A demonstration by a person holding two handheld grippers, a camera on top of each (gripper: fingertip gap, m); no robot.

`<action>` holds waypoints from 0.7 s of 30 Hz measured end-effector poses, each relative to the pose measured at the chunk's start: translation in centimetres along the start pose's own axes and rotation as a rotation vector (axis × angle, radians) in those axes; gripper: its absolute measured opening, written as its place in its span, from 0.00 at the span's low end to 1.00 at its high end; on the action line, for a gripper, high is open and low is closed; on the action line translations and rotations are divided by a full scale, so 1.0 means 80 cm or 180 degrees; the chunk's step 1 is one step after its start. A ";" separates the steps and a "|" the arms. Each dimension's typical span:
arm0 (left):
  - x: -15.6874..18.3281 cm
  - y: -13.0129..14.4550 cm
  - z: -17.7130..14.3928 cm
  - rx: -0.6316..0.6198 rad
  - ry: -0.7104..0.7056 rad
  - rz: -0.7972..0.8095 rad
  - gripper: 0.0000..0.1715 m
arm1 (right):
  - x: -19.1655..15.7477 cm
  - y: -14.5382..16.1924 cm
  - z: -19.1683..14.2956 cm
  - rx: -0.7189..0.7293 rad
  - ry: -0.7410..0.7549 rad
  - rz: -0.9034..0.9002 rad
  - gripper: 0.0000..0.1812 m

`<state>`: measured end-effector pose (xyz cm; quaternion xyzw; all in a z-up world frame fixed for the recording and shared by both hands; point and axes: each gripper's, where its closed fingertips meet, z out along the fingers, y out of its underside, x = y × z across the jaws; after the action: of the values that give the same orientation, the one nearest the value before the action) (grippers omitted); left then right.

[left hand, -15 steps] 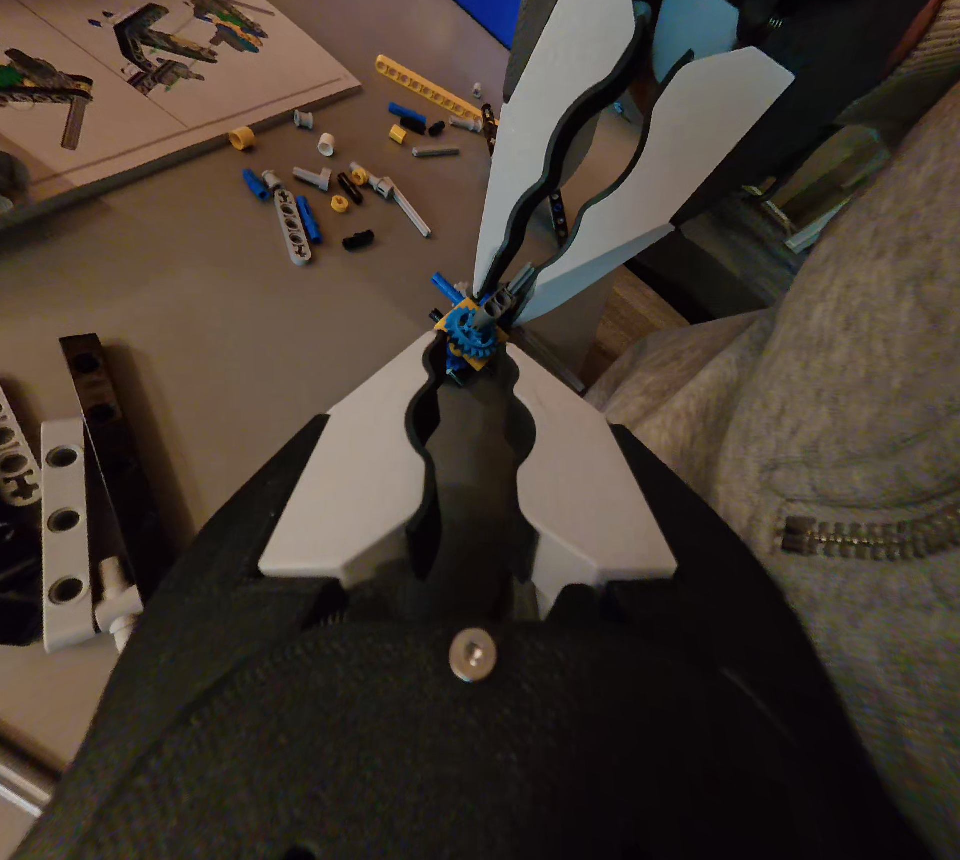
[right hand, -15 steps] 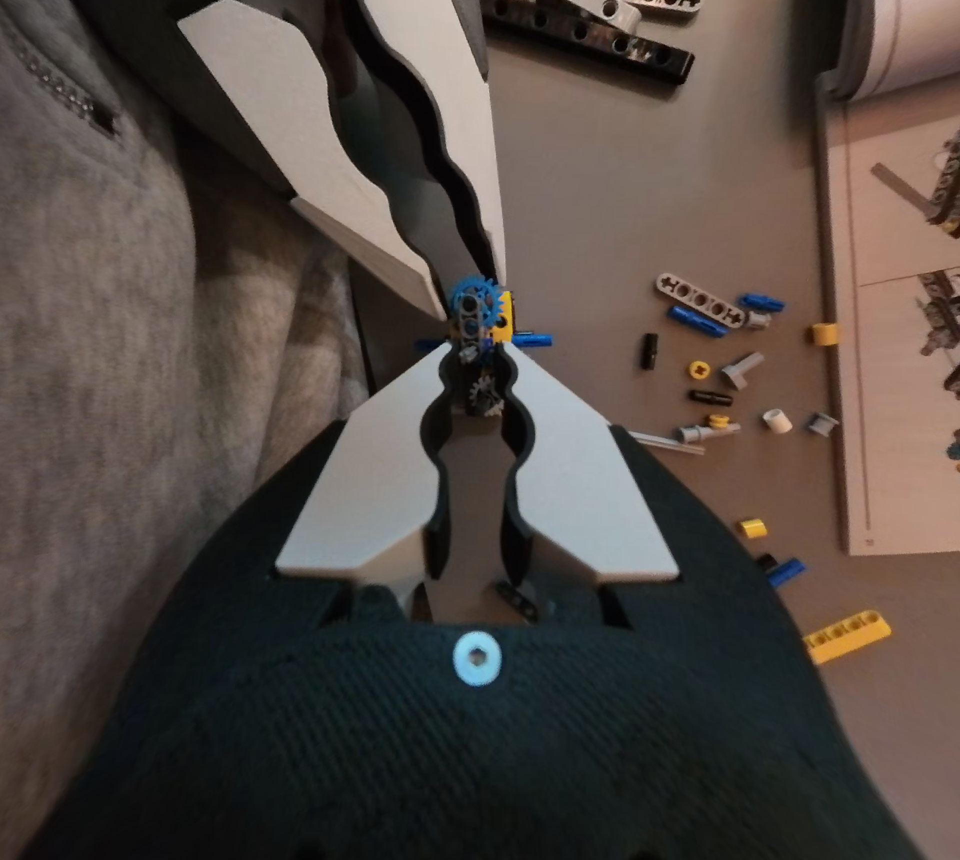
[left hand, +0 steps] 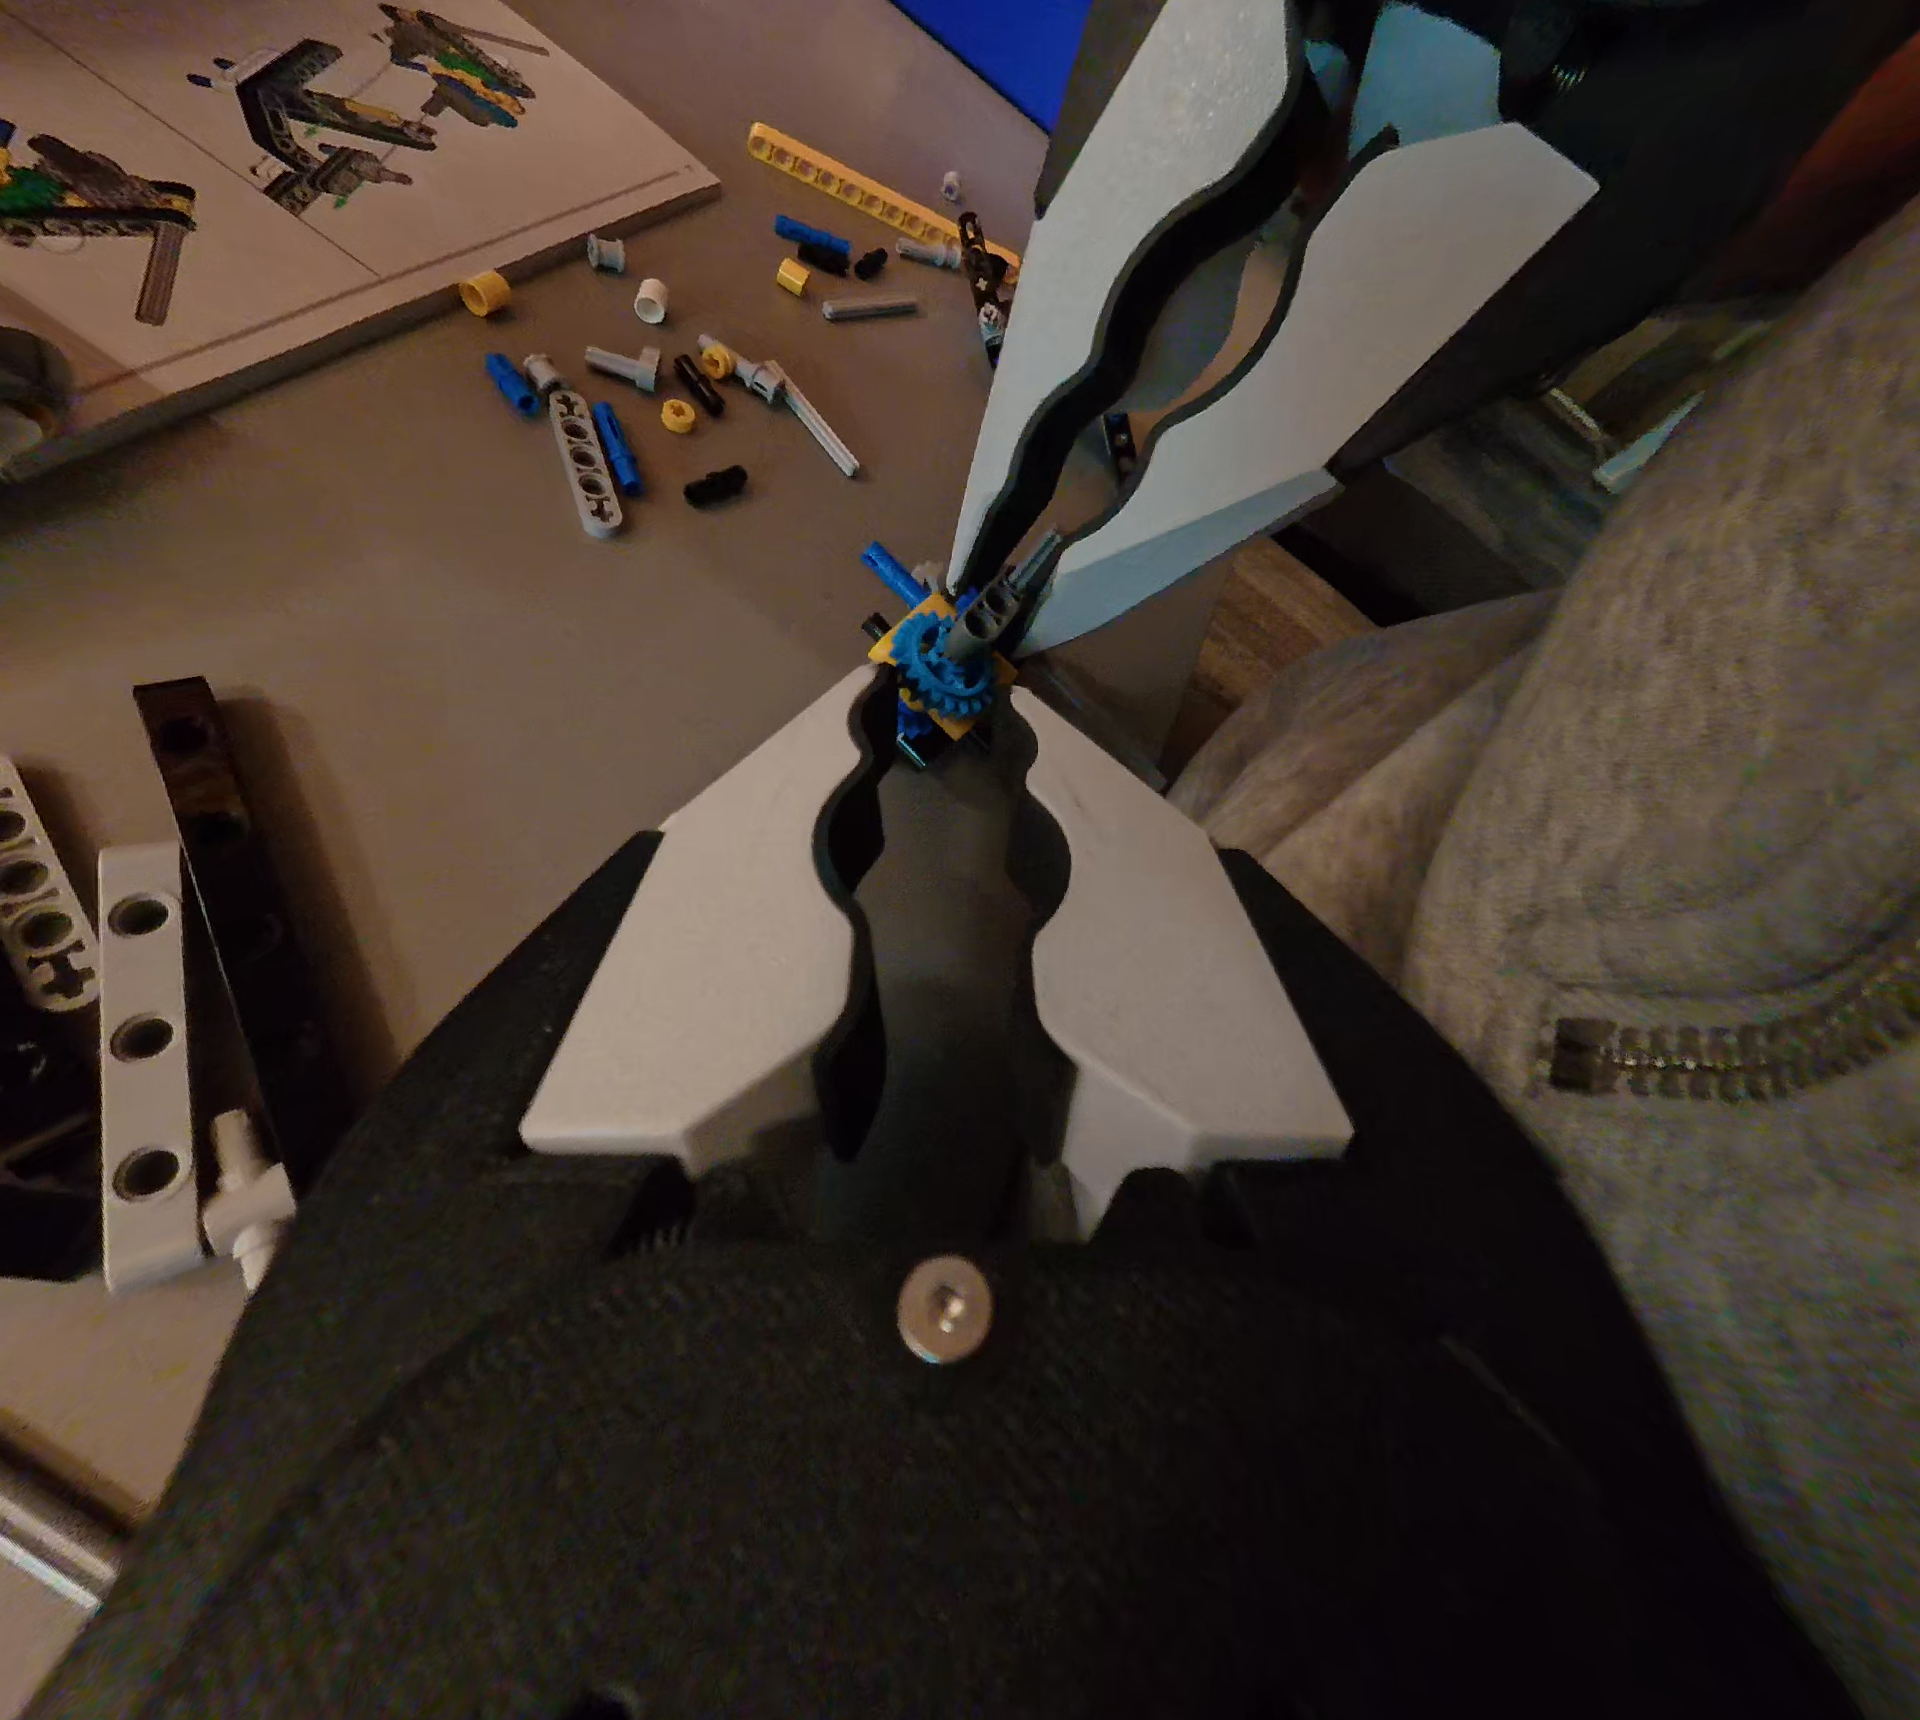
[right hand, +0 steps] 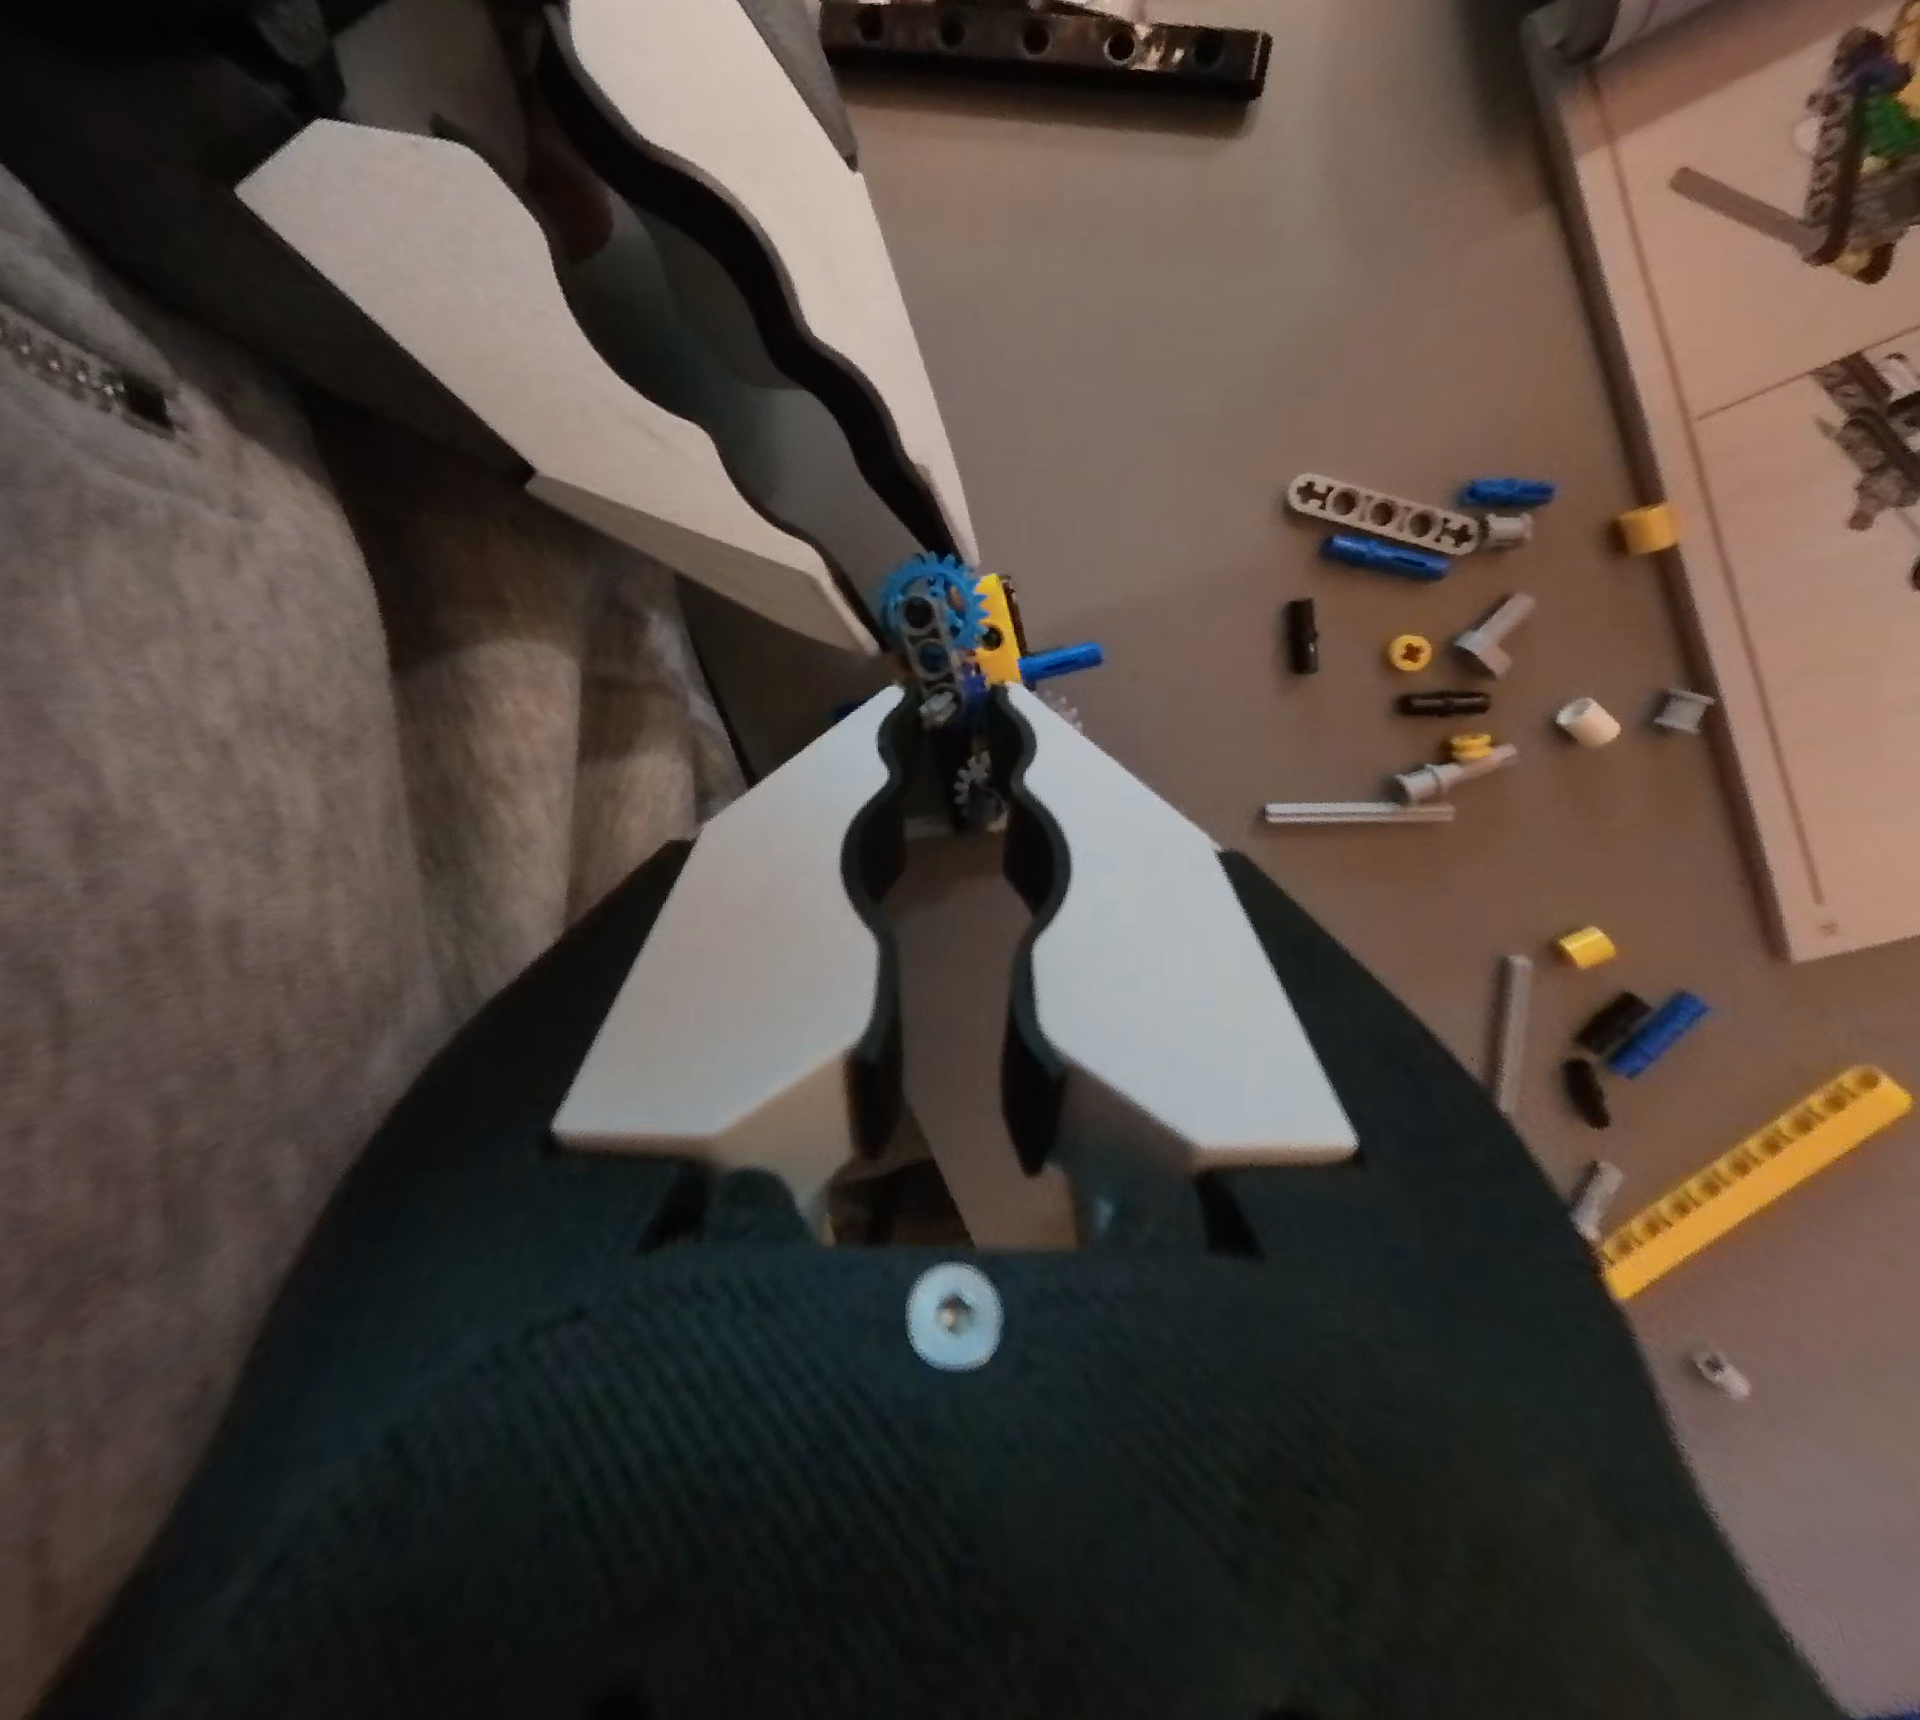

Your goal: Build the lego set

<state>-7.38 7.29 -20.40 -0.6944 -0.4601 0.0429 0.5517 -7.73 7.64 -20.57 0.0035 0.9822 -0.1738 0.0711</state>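
A small lego assembly (left hand: 940,678) with a blue gear, a yellow block and a blue pin hangs in the air over the table's near edge. My left gripper (left hand: 940,720) is shut on its yellow and blue end. My right gripper (left hand: 1003,600) comes in from the upper right, shut on the dark grey beam (left hand: 987,616) that sticks out of the gear. In the right wrist view my right gripper (right hand: 951,714) clamps the beam's (right hand: 928,647) lower end. There the left gripper (right hand: 920,600) meets it tip to tip at the blue gear (right hand: 902,598). A small grey gear (right hand: 977,782) sits between the right fingers.
An open instruction booklet (left hand: 312,112) lies at the far left of the grey table (left hand: 468,652). Loose pins, axles and a short grey beam (left hand: 584,465) are scattered beyond, with a long yellow beam (left hand: 862,190). Black and grey beams (left hand: 145,1026) lie left. A grey sweater (left hand: 1610,787) is close right. My left and right fingertips are right by each other.
Both grippers stay shut on the assembly. They have shifted only slightly together; the hold looks the same.
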 end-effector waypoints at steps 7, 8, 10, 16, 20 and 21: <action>-0.002 0.000 0.001 -0.0015 0.0002 -0.0052 0.09 | 0.001 0.000 0.003 -0.0071 -0.0014 -0.0084 0.06; -0.002 0.000 0.001 -0.0016 0.0001 -0.0057 0.09 | 0.002 0.000 0.003 -0.0065 -0.0025 -0.0076 0.06; -0.002 0.000 0.001 -0.0018 0.0008 -0.0071 0.09 | 0.002 0.000 0.003 -0.0049 -0.0052 -0.0038 0.06; -0.002 0.000 0.001 -0.0021 0.0035 -0.0113 0.09 | 0.001 0.000 0.004 -0.0050 -0.0055 -0.0041 0.06; -0.002 0.000 0.001 -0.0023 0.0059 -0.0154 0.09 | -0.001 -0.004 0.001 0.0027 -0.0076 -0.0053 0.17; -0.002 0.000 0.000 -0.0020 0.0057 -0.0160 0.09 | -0.002 -0.008 0.000 0.0071 -0.0080 -0.0086 0.17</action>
<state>-7.52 7.19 -20.47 -0.6846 -0.4726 0.0214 0.5545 -7.60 7.08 -20.30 -0.0112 0.9792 -0.1858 0.0810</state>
